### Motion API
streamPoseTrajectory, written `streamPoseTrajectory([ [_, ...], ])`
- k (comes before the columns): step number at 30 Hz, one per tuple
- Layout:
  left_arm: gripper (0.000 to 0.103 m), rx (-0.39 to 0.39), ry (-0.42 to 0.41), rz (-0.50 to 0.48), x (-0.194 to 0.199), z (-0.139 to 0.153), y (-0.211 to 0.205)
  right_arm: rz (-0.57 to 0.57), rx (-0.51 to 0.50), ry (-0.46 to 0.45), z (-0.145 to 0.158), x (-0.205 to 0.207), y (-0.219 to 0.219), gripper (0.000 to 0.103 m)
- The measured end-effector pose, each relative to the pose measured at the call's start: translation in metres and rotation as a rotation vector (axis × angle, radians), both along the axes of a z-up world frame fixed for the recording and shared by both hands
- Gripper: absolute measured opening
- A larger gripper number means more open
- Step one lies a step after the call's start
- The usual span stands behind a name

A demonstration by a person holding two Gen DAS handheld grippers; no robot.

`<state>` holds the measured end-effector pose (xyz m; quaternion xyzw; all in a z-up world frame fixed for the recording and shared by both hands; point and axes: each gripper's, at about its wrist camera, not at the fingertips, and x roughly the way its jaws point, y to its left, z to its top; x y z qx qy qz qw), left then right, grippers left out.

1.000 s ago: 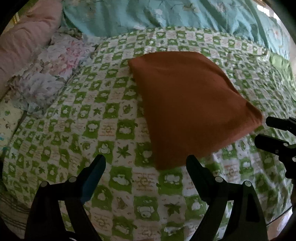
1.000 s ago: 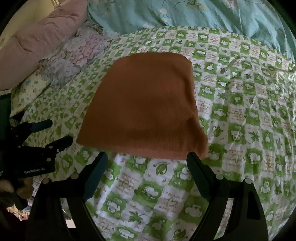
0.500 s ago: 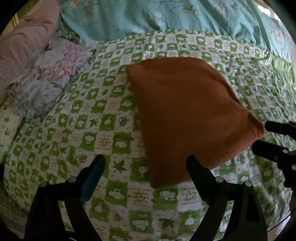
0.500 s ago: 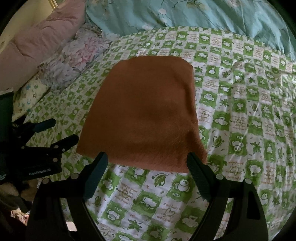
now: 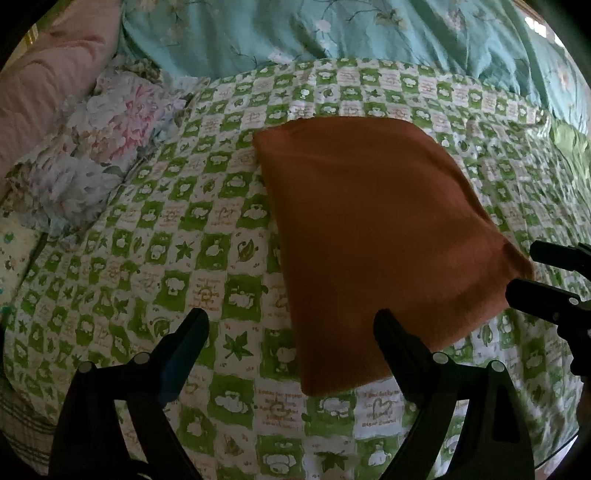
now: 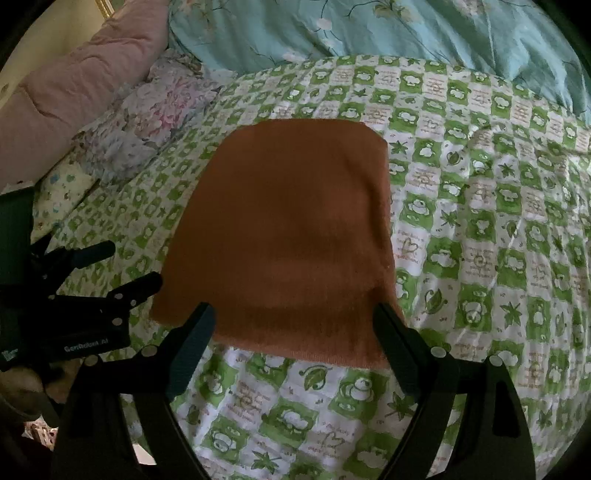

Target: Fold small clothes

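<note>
Cloth (image 5: pixel 373 240) of a rust-orange colour lies flat on the green-and-white checked bedspread (image 5: pixel 155 258), already shaped into a neat, roughly rectangular panel with smooth edges and no loose sleeves or flaps showing. That suggests at least one fold is done, though whether it is doubled over cannot be told for certain from above.

Both claws hover at its near edge. The left gripper (image 5: pixel 291 332) is spread wide and holds nothing; its right finger overlaps the near left corner of the cloth in the view, but contact cannot be confirmed. The right gripper (image 6: pixel 295 325) is likewise wide open and empty, its fingers straddling the near hem, one at each end of that edge.

Judging by this, what remains is probably a further fold: pinching the two near corners and carrying them over to the far edge, then pressing the result flat. No grasp has been made yet.

A flowered pillow (image 5: pixel 92 158) and a turquoise quilt (image 5: pixel 332 33) sit well away from the cloth, clear of the work.
</note>
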<state>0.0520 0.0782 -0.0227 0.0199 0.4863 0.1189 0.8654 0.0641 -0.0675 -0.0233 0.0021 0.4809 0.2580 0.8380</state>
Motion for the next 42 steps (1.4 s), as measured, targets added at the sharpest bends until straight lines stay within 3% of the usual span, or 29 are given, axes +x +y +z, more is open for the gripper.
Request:
streamPoseTrajectory([
  [42, 0.092, -0.056, -0.036, 0.019, 0.001, 0.005, 0.006, -0.009, 0.013, 0.002, -0.005, 0.01, 0.016, 0.087],
])
